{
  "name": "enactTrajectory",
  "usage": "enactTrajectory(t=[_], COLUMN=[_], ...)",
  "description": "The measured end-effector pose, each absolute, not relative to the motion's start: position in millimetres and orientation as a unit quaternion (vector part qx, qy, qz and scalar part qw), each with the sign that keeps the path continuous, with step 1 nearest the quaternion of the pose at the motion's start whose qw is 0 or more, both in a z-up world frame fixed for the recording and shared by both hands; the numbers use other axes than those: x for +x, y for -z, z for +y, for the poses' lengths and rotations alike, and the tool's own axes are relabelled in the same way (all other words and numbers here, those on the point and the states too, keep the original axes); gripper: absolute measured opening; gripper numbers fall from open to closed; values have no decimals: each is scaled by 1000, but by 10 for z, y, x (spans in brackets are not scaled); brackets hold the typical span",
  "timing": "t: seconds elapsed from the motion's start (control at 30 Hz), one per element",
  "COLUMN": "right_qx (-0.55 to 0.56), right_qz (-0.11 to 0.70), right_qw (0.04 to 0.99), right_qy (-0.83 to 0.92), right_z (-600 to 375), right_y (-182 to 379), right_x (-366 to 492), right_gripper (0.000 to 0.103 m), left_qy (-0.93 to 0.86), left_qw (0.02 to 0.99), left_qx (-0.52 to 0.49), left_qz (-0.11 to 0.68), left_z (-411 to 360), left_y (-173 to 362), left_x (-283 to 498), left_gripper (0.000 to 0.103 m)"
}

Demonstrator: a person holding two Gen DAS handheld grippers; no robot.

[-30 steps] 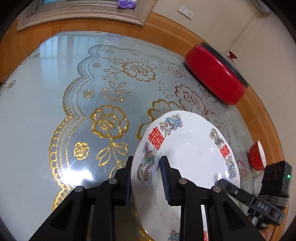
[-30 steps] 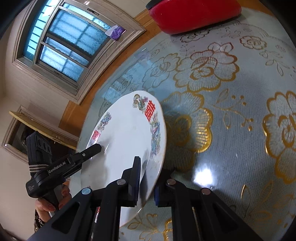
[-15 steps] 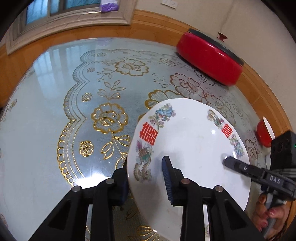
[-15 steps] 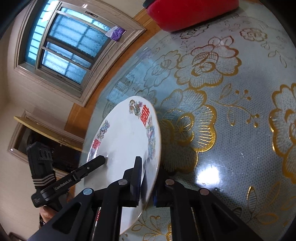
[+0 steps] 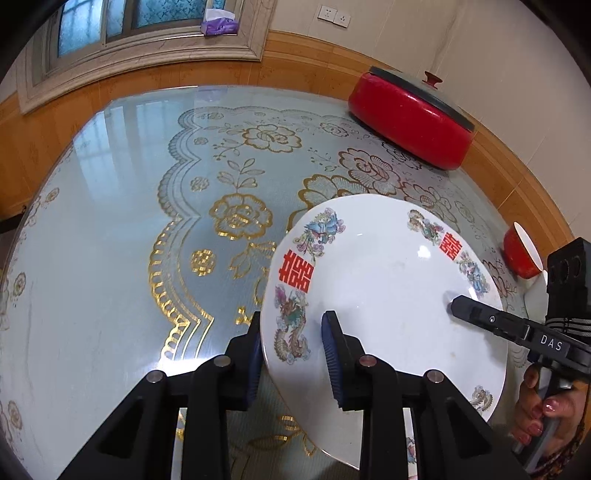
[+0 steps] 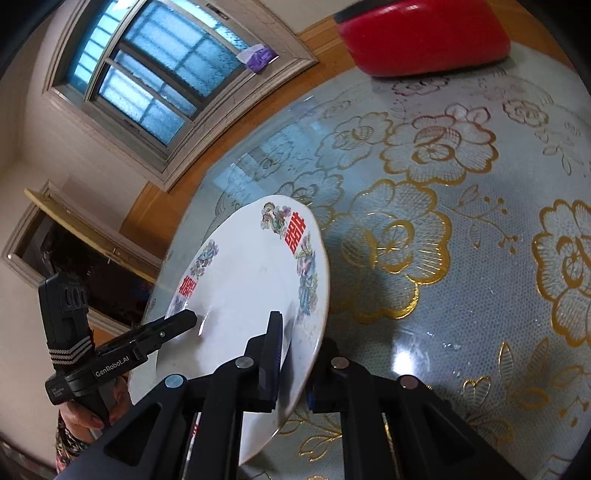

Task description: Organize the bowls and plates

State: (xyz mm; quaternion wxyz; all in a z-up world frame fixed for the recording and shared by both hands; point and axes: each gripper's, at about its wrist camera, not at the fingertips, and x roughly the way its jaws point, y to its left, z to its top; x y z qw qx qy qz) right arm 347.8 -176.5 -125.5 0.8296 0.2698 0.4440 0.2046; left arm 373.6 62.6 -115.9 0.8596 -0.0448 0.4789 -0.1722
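A large white plate (image 5: 384, 295) with red characters and floral rim decoration is held above the table by both grippers, tilted. My left gripper (image 5: 291, 347) is shut on the plate's left rim, one finger above and one below. My right gripper (image 6: 299, 354) is shut on the opposite rim of the same plate (image 6: 243, 291). Each gripper shows in the other's view: the right one (image 5: 458, 306) and the left one (image 6: 188, 317). A small red bowl (image 5: 521, 254) sits at the table's right edge.
A round glass-topped table (image 5: 122, 229) with a gold floral cloth lies below. A big red lidded pot (image 5: 410, 110) stands at the far right, also in the right wrist view (image 6: 424, 33). A wall and window lie beyond.
The plate has risen and tipped a little while both grippers keep hold of it. The left wrist view has pulled back, showing more of the wall and window.
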Motion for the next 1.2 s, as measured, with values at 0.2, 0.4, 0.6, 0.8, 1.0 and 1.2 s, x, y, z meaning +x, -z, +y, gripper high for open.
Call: enactTrajectory(t=[0.2, 0.4, 0.6, 0.8, 1.0, 1.2], right_qx=[264, 259, 283, 290, 306, 305], right_qz=[440, 430, 439, 424, 422, 416], right_qw=[832, 838, 824, 827, 821, 824], right_qy=[-210, -213, -220, -226, -232, -236], right_z=[-1702, -1699, -1743, -1778, -1815, -1799], right_y=[1221, 1157, 1250, 1165, 1139, 1072], right_x=[3456, 3454, 3524, 3539, 3549, 3514], right_gripper=[9, 9, 9, 9, 9, 9], left_qy=[165, 162, 159, 158, 157, 153], left_qw=[866, 869, 869, 873, 878, 881], left_qx=[-37, -38, -43, -44, -41, -37], left_qz=[471, 467, 467, 459, 451, 446], left_z=[654, 690, 702, 702, 698, 709], left_y=[1151, 1134, 1127, 1043, 963, 907], left_x=[3615, 3566, 3565, 3576, 3555, 3490], left_gripper=[30, 29, 27, 27, 27, 27])
